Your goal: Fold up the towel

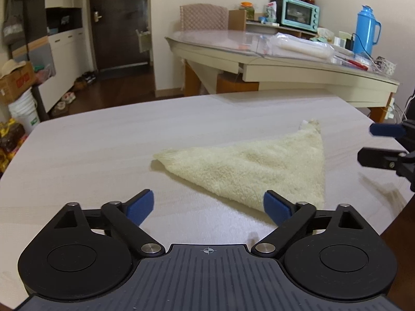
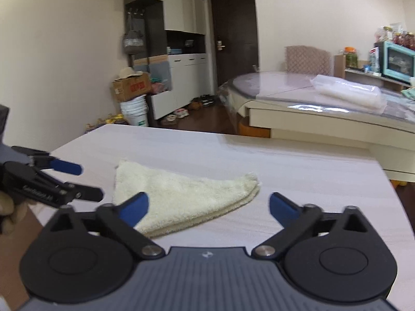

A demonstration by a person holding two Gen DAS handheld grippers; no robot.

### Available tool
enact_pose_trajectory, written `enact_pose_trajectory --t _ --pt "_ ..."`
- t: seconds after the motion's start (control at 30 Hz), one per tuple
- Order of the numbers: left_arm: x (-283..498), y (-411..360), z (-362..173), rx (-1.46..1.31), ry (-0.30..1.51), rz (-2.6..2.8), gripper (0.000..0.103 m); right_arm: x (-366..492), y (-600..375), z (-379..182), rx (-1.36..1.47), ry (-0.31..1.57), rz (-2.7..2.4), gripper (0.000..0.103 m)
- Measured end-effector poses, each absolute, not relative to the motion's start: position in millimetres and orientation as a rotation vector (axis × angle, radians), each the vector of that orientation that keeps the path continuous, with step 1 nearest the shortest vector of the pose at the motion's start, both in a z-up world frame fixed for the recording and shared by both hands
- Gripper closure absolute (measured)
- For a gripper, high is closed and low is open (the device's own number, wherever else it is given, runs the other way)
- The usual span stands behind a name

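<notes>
Lying folded triangular, towel (image 1: 259, 167) between both spread tools

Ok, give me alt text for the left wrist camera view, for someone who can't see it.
A cream terry towel folded into a triangle lies flat on a pale wood-grain table. The left gripper hovers just short of it, jaws open and empty; the right gripper shows at the right edge, also open.
</notes>
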State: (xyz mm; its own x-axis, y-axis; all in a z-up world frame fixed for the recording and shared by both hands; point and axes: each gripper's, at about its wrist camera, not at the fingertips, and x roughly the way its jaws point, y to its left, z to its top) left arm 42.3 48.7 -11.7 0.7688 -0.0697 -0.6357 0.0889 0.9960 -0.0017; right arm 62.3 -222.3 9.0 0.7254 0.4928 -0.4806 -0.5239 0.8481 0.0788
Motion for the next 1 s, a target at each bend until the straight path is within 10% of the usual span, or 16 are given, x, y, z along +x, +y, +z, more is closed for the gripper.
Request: enact_pose_trajectory --t 1.0 --pt "38 43 -10 0.037 0.675 -0.102 0.005 52 -226 15 -0.024 0.49 0.526 0.0"
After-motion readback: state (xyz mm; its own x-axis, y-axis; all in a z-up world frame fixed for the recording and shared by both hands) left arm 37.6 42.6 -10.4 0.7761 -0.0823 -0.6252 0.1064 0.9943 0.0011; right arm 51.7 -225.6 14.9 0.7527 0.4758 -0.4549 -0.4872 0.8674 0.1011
